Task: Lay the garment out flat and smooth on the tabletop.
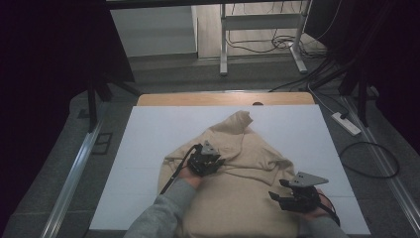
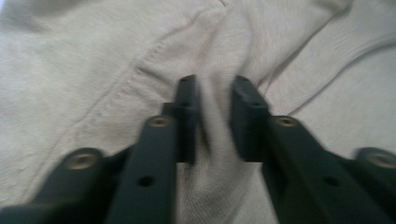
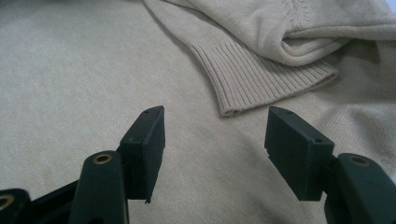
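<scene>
A beige knitted sweater (image 1: 247,163) lies crumpled on the white board (image 1: 158,129), its body toward the near edge and a bunched part pointing to the far side. My left gripper (image 1: 214,159) rests on the sweater's left middle. In the left gripper view its jaws (image 2: 215,86) stand close together with a raised ridge of the knit (image 2: 215,126) pinched between the pads. My right gripper (image 1: 277,190) hovers over the sweater's near right part, pointing left. Its jaws (image 3: 215,112) stand wide apart with nothing between them, and a ribbed cuff (image 3: 261,79) lies just beyond them.
The white board covers a wooden table (image 1: 223,99). Bare board shows left and far of the sweater. On the grey floor to the right lie a power strip (image 1: 346,124) and a black cable loop (image 1: 369,161). A metal desk frame (image 1: 224,44) stands farther back.
</scene>
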`<state>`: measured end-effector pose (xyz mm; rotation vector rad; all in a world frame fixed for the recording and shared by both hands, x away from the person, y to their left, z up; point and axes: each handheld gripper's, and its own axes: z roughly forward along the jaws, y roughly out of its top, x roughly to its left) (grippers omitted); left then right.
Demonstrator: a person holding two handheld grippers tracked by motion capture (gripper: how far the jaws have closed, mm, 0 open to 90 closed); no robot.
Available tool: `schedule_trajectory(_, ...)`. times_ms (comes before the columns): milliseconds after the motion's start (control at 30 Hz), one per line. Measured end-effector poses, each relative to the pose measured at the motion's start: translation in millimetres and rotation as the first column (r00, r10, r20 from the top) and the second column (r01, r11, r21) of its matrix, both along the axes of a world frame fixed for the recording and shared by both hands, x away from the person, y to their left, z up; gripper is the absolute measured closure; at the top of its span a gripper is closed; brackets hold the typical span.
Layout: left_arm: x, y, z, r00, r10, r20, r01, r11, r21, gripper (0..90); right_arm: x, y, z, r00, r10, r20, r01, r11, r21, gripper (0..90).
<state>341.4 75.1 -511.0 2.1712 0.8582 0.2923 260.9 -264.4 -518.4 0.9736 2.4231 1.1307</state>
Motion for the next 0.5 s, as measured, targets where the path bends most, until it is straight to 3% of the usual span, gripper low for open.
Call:
schedule_trajectory(267, 3.1, 21.2, 13.8, 0.9989, 0.032, 0.035, -0.030, 0.9980, -0.057, 79.9, 1.0, -1.3, -0.3, 0.9999, -0.004, -0.009, 0.004, 1.000, -0.003, 37.8)
schedule_trajectory(367, 8.8, 40.5, 25.2, 0.9967, 0.068, 0.044, -0.063, 0.9925, -0.105, 80.3, 1.4, -1.7, -0.5, 0.9999, -0.006, -0.012, 0.006, 1.000, -0.005, 37.7)
schedule_trajectory(500, 15.7, 56.3, 35.4, 0.9927, 0.105, 0.058, -0.097, 0.9870, -0.128, 80.3, 1.5, -1.8, -0.8, 0.9998, -0.008, -0.015, 0.008, 1.000, -0.008, 37.5)
